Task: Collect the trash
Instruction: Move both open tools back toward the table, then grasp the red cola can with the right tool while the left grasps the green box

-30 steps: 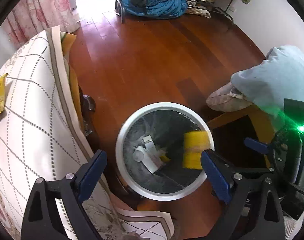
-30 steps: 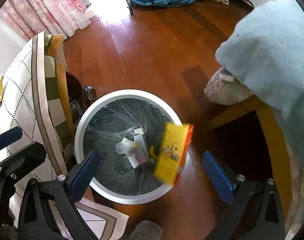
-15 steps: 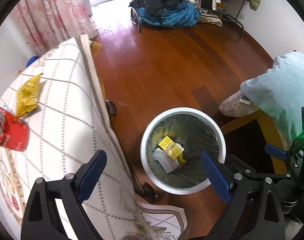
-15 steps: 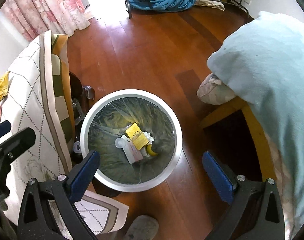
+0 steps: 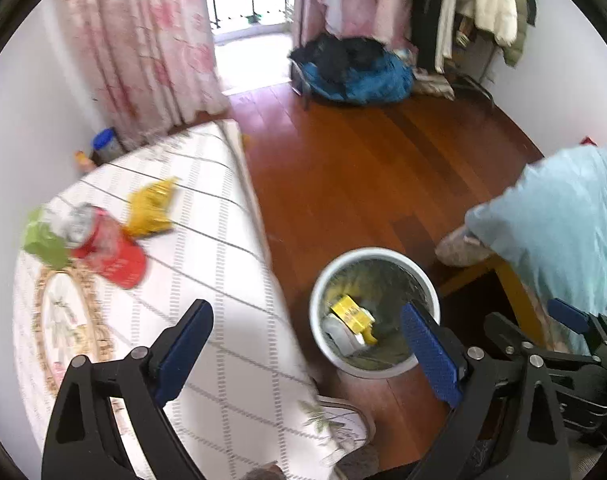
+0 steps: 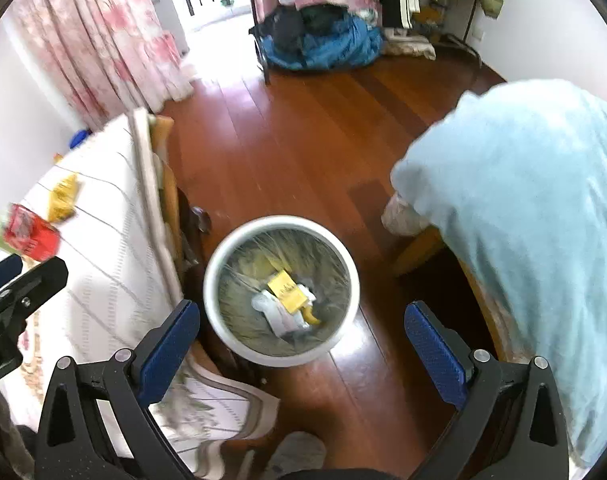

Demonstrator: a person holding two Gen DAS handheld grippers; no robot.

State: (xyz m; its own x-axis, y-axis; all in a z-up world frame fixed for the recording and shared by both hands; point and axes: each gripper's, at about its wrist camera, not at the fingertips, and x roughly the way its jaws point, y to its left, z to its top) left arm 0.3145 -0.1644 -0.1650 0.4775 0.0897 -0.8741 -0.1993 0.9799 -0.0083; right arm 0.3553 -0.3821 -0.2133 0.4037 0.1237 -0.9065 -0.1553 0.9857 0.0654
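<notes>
Both tools are spread wide and carry nothing. The left tool (image 5: 305, 344) has its blue-padded fingers (image 5: 185, 346) splayed apart, the one finger over the white, grid-patterned tabletop cloth (image 5: 207, 248) and the other over the near rim of the round white waste bin with a dark liner (image 5: 316, 292). The right tool (image 6: 303, 344) is likewise released, its two fingers standing to either side of that same bin (image 6: 211, 276), which sits just ahead of it on the reddish wooden floor (image 6: 303, 152). Inside the bin, a flat yellow carton (image 6: 286, 289) lies tilted on top of crumpled white paper scraps (image 6: 277, 312); in the left view the carton (image 5: 349, 314) shows just ahead of the tool's right finger. Well ahead and to the left of the left tool, on the cloth, lie three blurred pieces of trash: a crinkled yellow snack wrapper (image 5: 151, 210), a red packet with a silvery end (image 5: 111, 252) close beside it, and a green packet (image 5: 43, 240) touching the red one on its far left. The right view shows the same yellow wrapper (image 6: 63, 196) and red packet (image 6: 29, 236) far off to the left. To the right of both tools a pale blue blanket (image 6: 523, 208) drapes over a yellow wooden frame (image 5: 515, 292).
</notes>
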